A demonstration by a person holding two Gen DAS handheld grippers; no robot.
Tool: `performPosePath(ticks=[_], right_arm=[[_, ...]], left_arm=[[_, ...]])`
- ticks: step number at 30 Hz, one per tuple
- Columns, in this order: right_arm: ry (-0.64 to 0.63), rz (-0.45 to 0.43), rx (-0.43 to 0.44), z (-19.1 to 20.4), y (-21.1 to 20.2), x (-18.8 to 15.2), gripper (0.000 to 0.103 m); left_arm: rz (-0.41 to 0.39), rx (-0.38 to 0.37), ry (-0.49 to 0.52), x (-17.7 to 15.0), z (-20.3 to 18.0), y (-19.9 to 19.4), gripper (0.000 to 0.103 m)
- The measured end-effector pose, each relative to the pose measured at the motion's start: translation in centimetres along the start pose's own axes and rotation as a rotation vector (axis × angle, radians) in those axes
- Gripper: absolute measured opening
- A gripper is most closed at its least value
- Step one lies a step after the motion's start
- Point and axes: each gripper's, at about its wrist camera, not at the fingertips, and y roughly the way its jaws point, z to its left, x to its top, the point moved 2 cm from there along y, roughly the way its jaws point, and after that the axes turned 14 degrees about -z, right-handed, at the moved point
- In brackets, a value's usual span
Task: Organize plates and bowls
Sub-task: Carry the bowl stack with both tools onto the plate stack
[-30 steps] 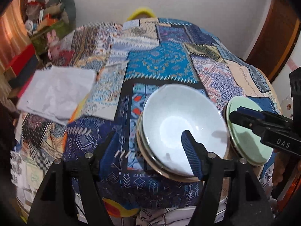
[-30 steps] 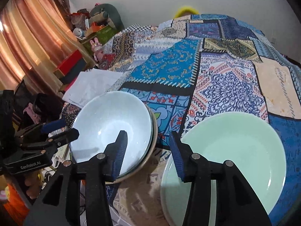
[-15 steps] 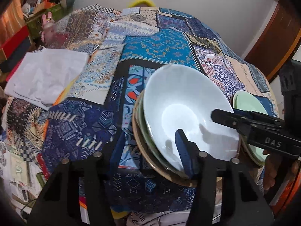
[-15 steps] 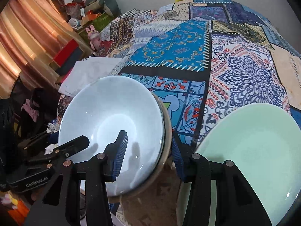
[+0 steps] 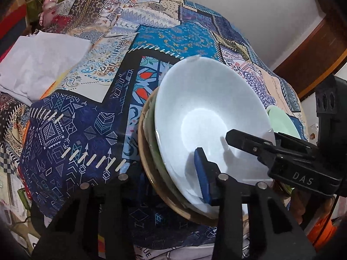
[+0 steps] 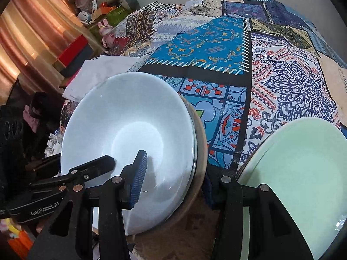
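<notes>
A stack of dishes sits near the table's front edge: a white bowl [image 5: 208, 117] on top, a green dish and a brown plate [image 5: 151, 173] under it. The white bowl [image 6: 130, 127] also shows in the right wrist view. My left gripper [image 5: 169, 169] straddles the stack's near-left rim, one blue pad inside the bowl, the other finger outside under the rim. My right gripper [image 6: 173, 179] straddles the stack's right rim the same way. Both sets of jaws look closed onto the stack. A pale green plate [image 6: 299, 173] lies to the right.
A patchwork cloth [image 6: 208, 43] covers the round table. A white folded cloth [image 5: 41, 58] lies at the left. Clutter, boxes and a curtain [image 6: 32, 39] stand beyond the table's left side. A wooden door frame [image 5: 314, 49] is at the right.
Both grippers moved in onto the stack's rims, each with one finger inside the white bowl. The stack now looks tilted and closer to both cameras.
</notes>
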Motion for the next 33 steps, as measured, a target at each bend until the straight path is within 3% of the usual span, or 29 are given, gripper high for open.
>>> performPosePath(ticks=[6,18,33], right_arm=[[0.033,-0.017,-0.006,-0.9,-0.2,0.2,0.023],[0.085,-0.044,-0.012,-1.2,-0.5,0.4,0.022],[0.112,-0.160,-0.010,-2.0,-5.0,2.3,0.022]], left_arm=[[-0.018,0.006,-0.019,-0.2,0.2,-0.2,0.039],[-0.028,0.105,-0.002,0.6,-1.0,-0.7,0.039],[-0.097,0.085,0.047,3.2,-4.5,-2.7,0.038]])
